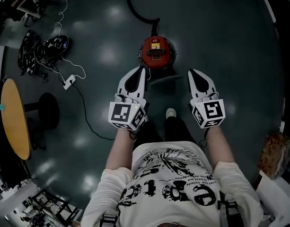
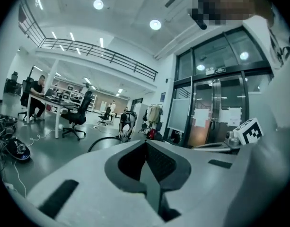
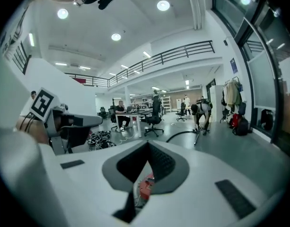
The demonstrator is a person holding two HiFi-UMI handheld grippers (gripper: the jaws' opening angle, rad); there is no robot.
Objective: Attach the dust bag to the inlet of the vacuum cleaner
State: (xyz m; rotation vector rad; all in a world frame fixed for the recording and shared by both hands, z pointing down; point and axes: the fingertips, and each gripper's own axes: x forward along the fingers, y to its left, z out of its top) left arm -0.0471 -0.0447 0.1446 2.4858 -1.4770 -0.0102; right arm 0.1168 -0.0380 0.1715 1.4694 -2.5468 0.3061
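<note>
The red vacuum cleaner (image 1: 156,52) stands on the dark floor, its black hose (image 1: 135,8) running away from it. No dust bag shows in any view. I hold both grippers up level in front of me, high above the vacuum. The left gripper (image 1: 141,71) is shut with nothing in it, and its jaws meet at the tip in the left gripper view (image 2: 145,144). The right gripper (image 1: 192,73) is also shut and empty (image 3: 147,145). A bit of the red vacuum (image 3: 145,186) shows below the right gripper's closed jaws.
A round wooden table (image 1: 14,117) and a black stool (image 1: 48,110) stand at the left. A power strip with white cable (image 1: 69,82) and a heap of cables (image 1: 40,48) lie beyond. A cardboard box (image 1: 275,155) sits at the right. Desks, chairs and people (image 3: 120,112) fill the hall.
</note>
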